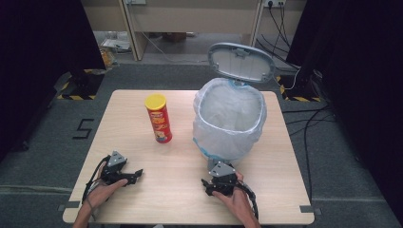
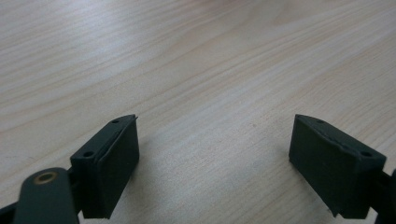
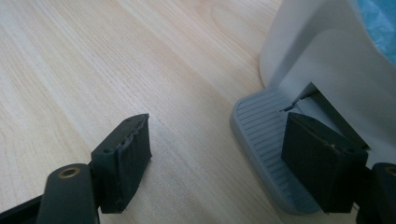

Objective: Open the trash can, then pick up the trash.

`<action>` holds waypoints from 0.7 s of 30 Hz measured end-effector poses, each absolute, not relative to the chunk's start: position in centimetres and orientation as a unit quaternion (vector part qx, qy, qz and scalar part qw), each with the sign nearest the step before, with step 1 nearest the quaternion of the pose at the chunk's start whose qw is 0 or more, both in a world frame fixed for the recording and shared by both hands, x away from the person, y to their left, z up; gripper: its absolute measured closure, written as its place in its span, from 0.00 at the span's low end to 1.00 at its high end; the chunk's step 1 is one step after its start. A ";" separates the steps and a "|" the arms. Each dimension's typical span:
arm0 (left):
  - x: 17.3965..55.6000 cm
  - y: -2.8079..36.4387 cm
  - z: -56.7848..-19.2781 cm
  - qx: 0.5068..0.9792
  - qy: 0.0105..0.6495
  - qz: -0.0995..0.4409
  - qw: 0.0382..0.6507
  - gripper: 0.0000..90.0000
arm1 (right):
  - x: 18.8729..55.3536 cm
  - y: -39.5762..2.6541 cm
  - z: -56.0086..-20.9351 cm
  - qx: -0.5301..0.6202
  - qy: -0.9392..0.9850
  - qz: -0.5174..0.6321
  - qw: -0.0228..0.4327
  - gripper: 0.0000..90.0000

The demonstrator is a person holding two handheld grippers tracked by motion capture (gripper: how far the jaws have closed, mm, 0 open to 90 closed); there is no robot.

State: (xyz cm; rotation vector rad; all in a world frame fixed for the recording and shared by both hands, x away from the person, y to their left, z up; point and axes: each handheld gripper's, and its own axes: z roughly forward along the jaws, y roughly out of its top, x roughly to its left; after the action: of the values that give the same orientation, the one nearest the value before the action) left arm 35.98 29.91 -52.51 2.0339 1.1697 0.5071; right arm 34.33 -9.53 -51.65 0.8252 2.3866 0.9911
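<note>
Tongs point(image 1: 138, 174) agape, white lidded bin point(image 1: 229, 118)

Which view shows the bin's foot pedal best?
The right gripper view: the grey ribbed pedal sits close up at the bin's base, partly behind one jaw of the open right gripper. In the high view the right gripper and hand cover that spot. The left gripper view looks at bare table.

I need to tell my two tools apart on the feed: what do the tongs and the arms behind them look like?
The left tongs and the right tongs look alike: black bodies, each topped by a grey three-cornered plate and trailing a black cable. Up close, each has two black block-shaped jaws with flat pads and small screw holes. The forearms are bare, with no sleeves visible.
</note>
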 end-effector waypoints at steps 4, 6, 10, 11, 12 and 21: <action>36.0 29.9 -52.5 0.790 0.454 0.197 0.362 0.17 | 34.4 -9.7 -51.6 0.298 0.859 0.362 0.208 0.27; 36.0 29.9 -52.5 0.790 0.454 0.197 0.362 0.17 | 34.5 -9.8 -51.6 0.299 0.858 0.363 0.204 0.26; 36.0 29.9 -52.5 0.791 0.452 0.196 0.363 0.17 | 34.5 -9.7 -51.6 0.298 0.859 0.362 0.205 0.26; 36.0 29.9 -52.5 0.792 0.451 0.195 0.363 0.17 | 34.5 -9.7 -51.6 0.298 0.859 0.362 0.206 0.26; 36.0 29.9 -52.5 0.792 0.451 0.195 0.363 0.17 | 34.5 -9.7 -51.6 0.299 0.859 0.362 0.205 0.26; 35.9 29.9 -52.5 0.792 0.449 0.195 0.364 0.18 | 34.5 -9.7 -51.6 0.296 0.860 0.361 0.207 0.26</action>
State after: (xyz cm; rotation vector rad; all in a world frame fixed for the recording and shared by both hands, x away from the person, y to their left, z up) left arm 35.94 29.88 -52.49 2.0384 1.1564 0.5006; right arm 34.46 -9.67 -51.59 0.8249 2.3945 1.0047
